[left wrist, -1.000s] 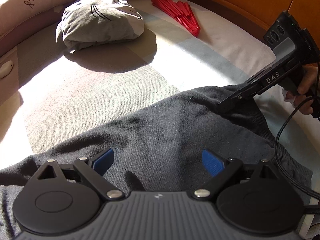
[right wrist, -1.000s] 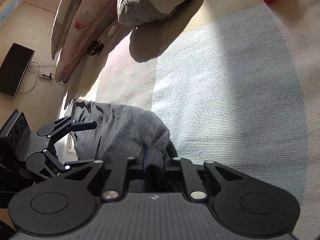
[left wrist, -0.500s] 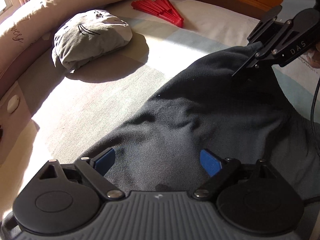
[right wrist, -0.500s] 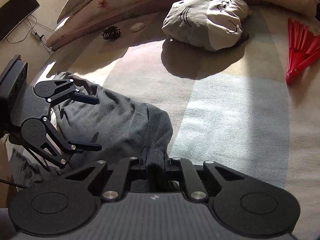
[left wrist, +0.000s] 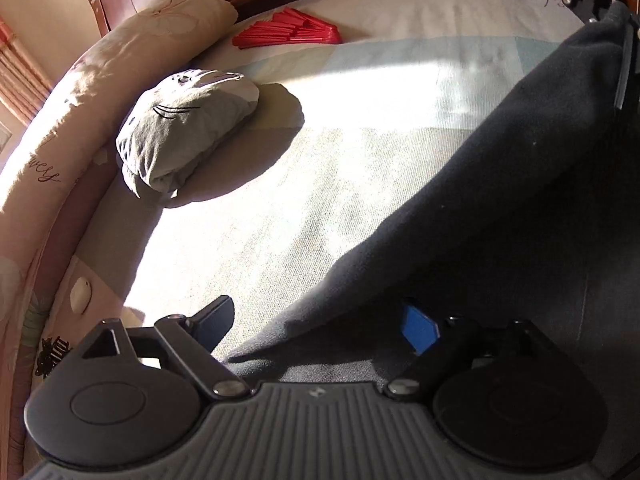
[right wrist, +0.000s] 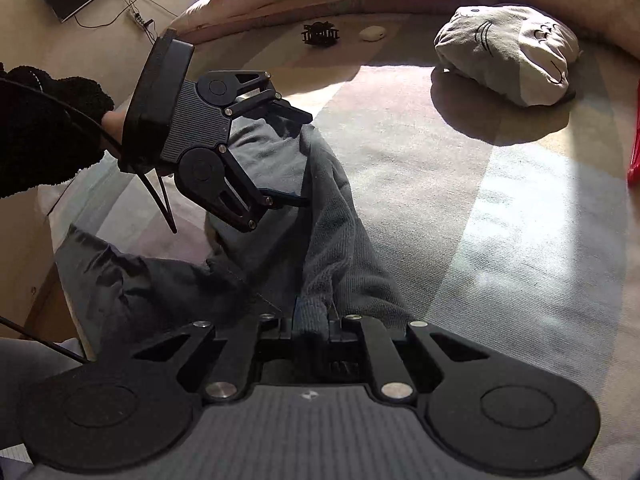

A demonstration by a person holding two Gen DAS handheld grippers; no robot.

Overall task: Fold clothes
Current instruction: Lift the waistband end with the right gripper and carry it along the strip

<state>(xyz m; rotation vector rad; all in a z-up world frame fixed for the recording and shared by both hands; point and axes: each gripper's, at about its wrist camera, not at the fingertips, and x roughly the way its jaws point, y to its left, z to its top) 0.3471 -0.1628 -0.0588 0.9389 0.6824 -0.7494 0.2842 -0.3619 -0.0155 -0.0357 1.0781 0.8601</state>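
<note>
I note the right gripper point(right wrist: 310, 326) clamped on the dark grey knit garment point(right wrist: 328, 216), whose fold could slip free, while the left gripper point(right wrist: 292, 156), at ten o'clock, has been narrowing its spread jaws around cloth without pinching.

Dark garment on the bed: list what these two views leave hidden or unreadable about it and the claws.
- Dark garment: left wrist view, its right side runs past the frame edge; its type is unclear.
- Right claw: right wrist view, pads buried in the cloth they pinch.
- Left claw: right wrist view, open over the garment; contact under its lower finger cannot be judged.
- Red fan: right wrist view, cut by the right edge.
</note>
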